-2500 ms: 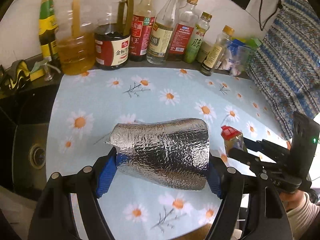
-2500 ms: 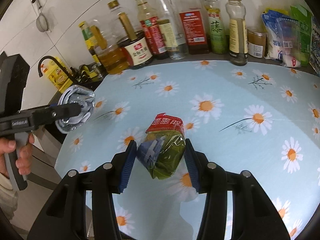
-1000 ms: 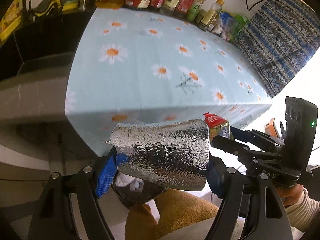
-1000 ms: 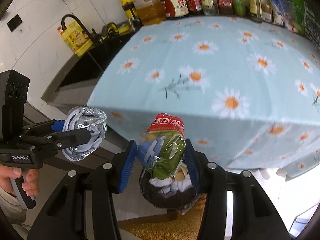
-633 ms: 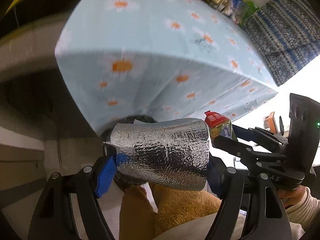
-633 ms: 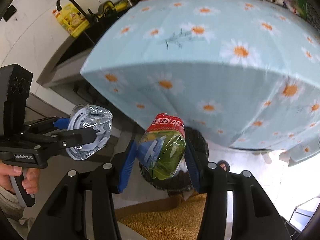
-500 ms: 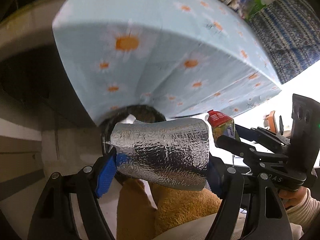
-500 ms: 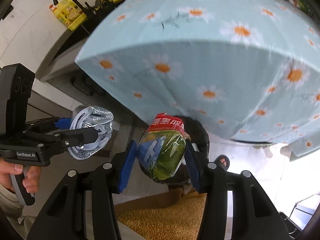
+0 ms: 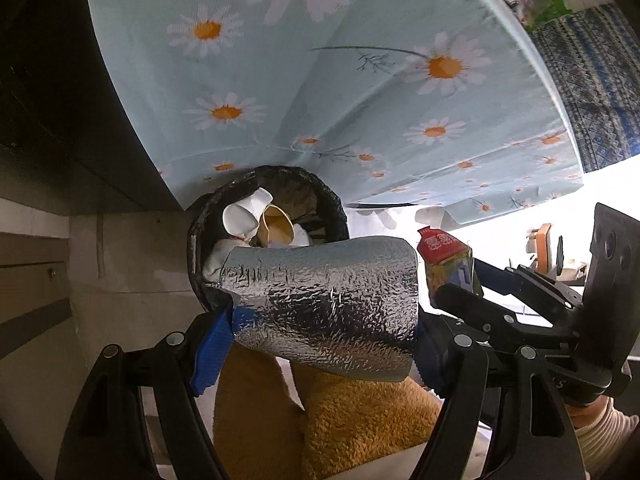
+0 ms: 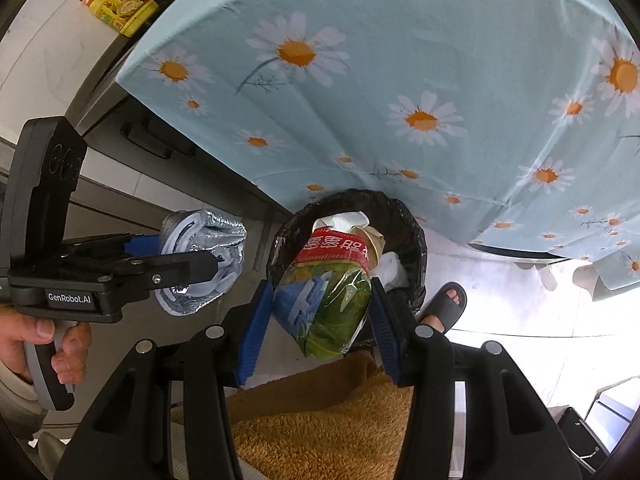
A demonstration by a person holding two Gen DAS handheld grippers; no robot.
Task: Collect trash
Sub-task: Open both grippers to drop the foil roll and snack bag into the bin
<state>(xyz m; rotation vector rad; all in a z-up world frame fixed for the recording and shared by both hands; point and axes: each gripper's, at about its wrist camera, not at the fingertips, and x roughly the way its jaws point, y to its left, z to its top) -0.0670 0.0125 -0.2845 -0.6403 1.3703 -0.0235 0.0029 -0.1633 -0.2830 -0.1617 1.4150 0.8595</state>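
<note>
Your left gripper (image 9: 320, 344) is clamped across a crumpled silver foil roll (image 9: 324, 300), and your right gripper (image 10: 316, 320) is pinching a clear plastic snack bag with green contents and a red printed top (image 10: 328, 292). Both pieces of trash are off the table and hang near the round bin lined with a black plastic bag (image 10: 416, 236), which sits on the floor under the overhang of the pale blue daisy-print tablecloth (image 10: 400, 80).

In the right wrist view the bin mouth lies at about 12 o'clock from the snack bag, directly behind it, so that one looks close to lined up. In the left wrist view the bin (image 9: 196, 236) sits at roughly 11 o'clock from the foil roll, only partly behind it, so you probably need to carry the foil further toward that side before letting go.

The bin already holds white crumpled paper (image 10: 340, 220) and a tan paper cup (image 9: 276, 228) and looks fairly full. Bring each piece low and over the middle of the opening, then spread the fingers. Drop them one at a time; the foil is wide and light and may catch the rim or bounce out. Mind your sandalled foot (image 10: 444, 308) just beside the bin.
</note>
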